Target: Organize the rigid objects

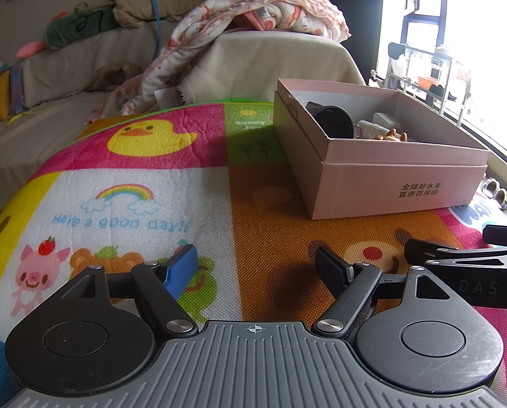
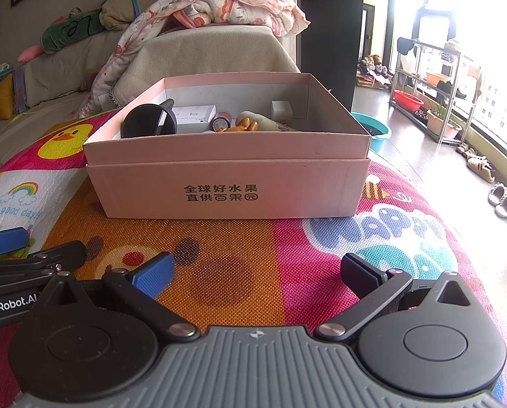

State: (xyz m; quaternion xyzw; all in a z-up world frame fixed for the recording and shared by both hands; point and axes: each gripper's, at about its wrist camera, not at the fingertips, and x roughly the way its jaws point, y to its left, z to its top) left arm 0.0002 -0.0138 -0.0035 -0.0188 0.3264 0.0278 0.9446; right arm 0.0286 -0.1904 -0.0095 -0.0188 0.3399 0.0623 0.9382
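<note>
A pink cardboard box point(image 2: 226, 176) stands on the colourful play mat point(image 2: 253, 272), straight ahead of my right gripper point(image 2: 258, 277). It holds a black cup point(image 2: 148, 120) lying on its side, a white box point(image 2: 194, 117), a small pink round item point(image 2: 221, 120), a brown toy figure point(image 2: 240, 125), a cream tube point(image 2: 263, 122) and a white cube point(image 2: 280, 108). In the left wrist view the box point(image 1: 382, 173) is ahead to the right, with the black cup point(image 1: 331, 122) inside. My left gripper point(image 1: 257, 268) is open and empty above the mat. My right gripper is also open and empty.
A sofa point(image 1: 83, 61) with blankets point(image 1: 253, 13) and plush toys lies behind the mat. To the right are bare floor, a teal basin point(image 2: 376, 132), a metal rack point(image 2: 434, 95) and slippers point(image 2: 502, 200). The grippers sit side by side.
</note>
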